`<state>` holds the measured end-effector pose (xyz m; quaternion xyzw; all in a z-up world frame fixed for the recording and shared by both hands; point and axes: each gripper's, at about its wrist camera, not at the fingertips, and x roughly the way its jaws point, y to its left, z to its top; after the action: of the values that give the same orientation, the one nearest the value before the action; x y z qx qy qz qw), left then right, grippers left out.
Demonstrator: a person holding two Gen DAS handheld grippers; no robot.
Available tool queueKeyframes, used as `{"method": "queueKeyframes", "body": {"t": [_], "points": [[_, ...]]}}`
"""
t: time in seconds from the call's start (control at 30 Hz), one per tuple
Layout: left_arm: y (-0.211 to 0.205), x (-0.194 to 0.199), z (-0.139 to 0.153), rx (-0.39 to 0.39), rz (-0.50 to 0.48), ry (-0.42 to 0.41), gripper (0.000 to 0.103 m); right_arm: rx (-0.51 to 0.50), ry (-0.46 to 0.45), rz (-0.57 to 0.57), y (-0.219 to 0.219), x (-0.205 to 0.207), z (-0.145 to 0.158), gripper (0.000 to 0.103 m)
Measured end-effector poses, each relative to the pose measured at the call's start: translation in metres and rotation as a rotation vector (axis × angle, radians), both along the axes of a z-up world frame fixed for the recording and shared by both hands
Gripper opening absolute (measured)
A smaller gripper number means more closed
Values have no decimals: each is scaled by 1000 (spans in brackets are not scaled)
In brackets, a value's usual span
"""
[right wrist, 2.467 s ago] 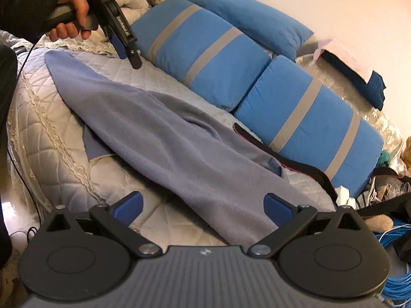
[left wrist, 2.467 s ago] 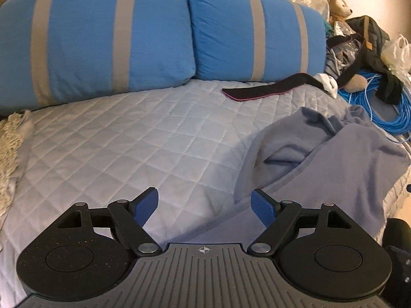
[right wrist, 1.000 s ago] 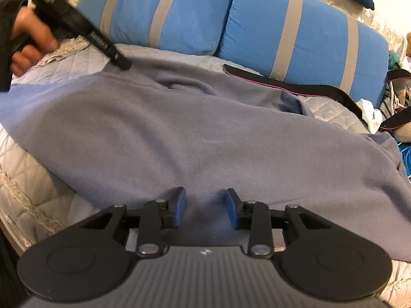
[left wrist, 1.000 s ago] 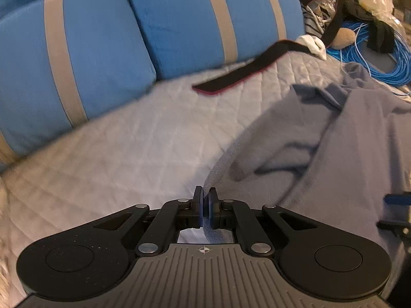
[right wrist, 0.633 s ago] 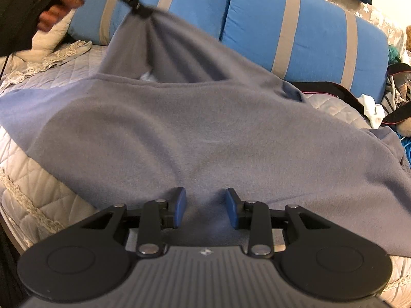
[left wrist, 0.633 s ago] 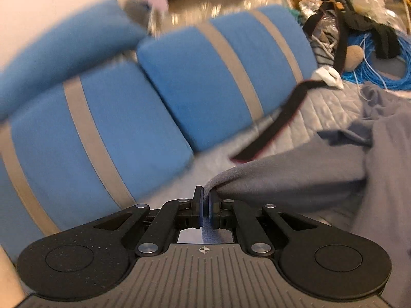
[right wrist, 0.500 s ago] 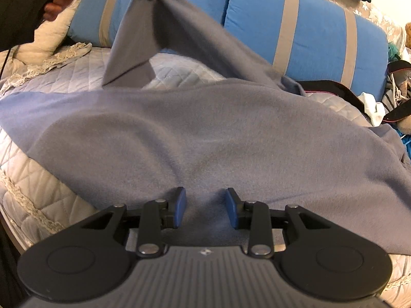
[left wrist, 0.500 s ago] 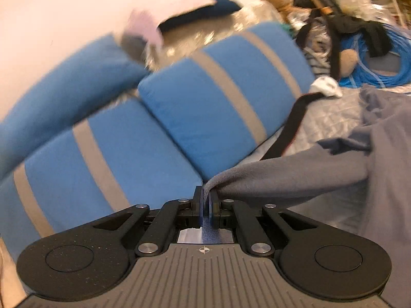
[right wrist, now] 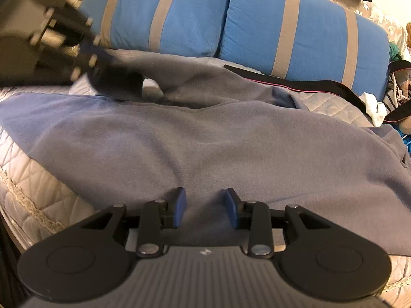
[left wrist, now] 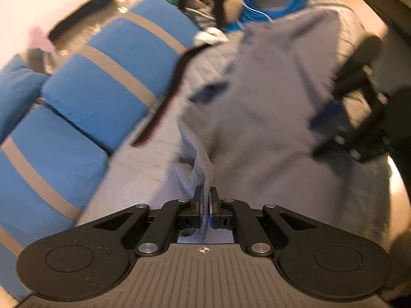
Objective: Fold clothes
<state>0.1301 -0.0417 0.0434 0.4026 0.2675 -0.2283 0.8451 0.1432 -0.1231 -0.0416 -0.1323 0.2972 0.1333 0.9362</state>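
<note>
Grey garment point(left wrist: 269, 107) in left tongs point(left wrist: 205, 205)

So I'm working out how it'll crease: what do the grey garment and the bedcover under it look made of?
The grey-blue garment looks like soft matte fleece, with a fuzzy nap. The pale quilted bedcover seems smooth stitched fabric with a slight sheen, showing diamond quilting and lace trim.

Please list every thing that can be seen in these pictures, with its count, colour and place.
grey-blue fleece garment: one, spread across the bed.
quilted pale grey bedspread: one, under the garment.
blue cushions with grey stripes: two, behind the garment.
black strap with pink edge: one, in front of the right cushion.
coiled blue cable: one bundle, beyond the bed's far end.
left tongs: shut on a garment edge.
right tongs: open, over the garment's near edge.
</note>
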Motion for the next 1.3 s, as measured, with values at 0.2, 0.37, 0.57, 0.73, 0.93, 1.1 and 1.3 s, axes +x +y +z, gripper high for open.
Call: {"method": "queueKeyframes", "body": {"t": [0.2, 0.37, 0.57, 0.73, 0.93, 1.1, 1.3], "points": [[11, -12, -18, -26, 16, 46, 6, -9, -2, -4, 2, 0, 1, 43], [22, -10, -7, -57, 32, 44, 13, -12, -4, -2, 1, 0, 1, 43], [44, 2, 20, -224, 103, 17, 50, -8, -9, -1, -2, -1, 1, 43], [72, 42, 39, -409, 307, 88, 51, -6, -15, 0, -2, -1, 0, 43], [95, 101, 38, -600, 489, 207, 50, -1, -17, 0, -3, -1, 0, 43], [97, 131, 25, -595, 575, 303, 17, 6, -17, 1, -4, -1, 0, 43], [114, 114, 28, -631, 628, 268, 4, 14, -15, 4, -5, -2, 1, 44]]}}
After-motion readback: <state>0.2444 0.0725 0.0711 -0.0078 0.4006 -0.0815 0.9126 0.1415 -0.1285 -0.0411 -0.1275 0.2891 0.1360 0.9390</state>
